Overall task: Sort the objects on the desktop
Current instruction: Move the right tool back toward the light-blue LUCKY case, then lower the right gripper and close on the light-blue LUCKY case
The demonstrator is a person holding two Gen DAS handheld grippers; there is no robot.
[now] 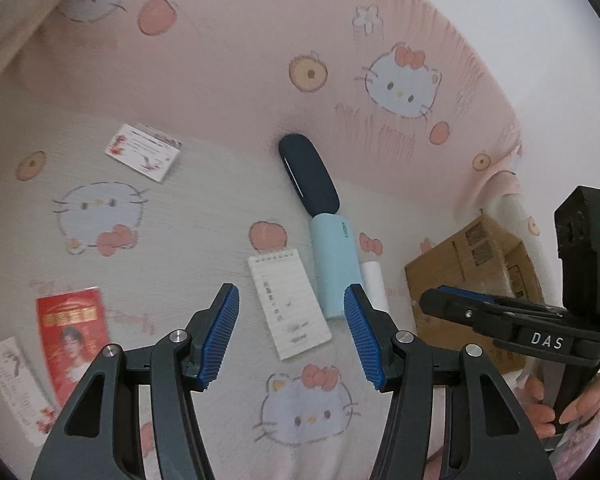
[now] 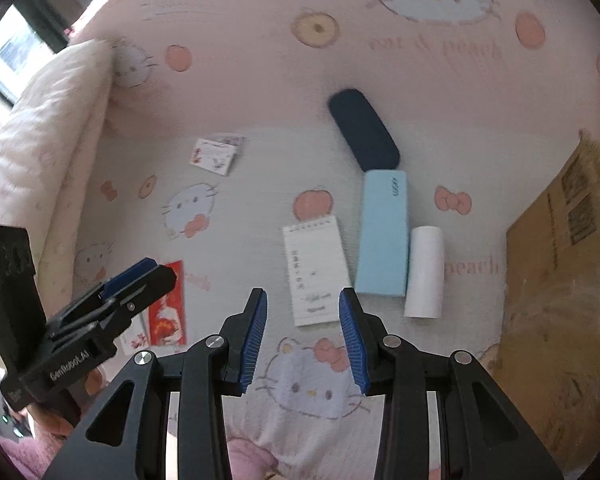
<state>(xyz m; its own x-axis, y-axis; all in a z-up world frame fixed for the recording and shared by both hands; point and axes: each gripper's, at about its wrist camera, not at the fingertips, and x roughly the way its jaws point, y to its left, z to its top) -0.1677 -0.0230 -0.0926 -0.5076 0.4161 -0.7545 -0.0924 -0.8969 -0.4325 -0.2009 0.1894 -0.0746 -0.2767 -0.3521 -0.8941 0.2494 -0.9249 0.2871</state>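
Left claw [image 1: 291,334]: jaws standing wide apart, gripping nothing, hovering above the bedsheet [image 1: 204,248] at lower centre.
Right claw [image 2: 303,336]: jaws spreading moderately wide, empty, hanging over the notepad's [image 2: 316,270] near edge.
Hand [image 1: 560,408]: fingers wrapping the right claw's handle at lower right of the left view.
Objects: dark case [image 2: 363,130] lying upper centre, touching the blue box [image 2: 383,234]; white roll [image 2: 425,272] just beside the box.
Cards: red card [image 1: 74,338] sitting lower left, white card [image 1: 143,151] upper left.
Cardboard box [image 2: 560,280]: being cut off at right edge.
Print: too blurred to read.
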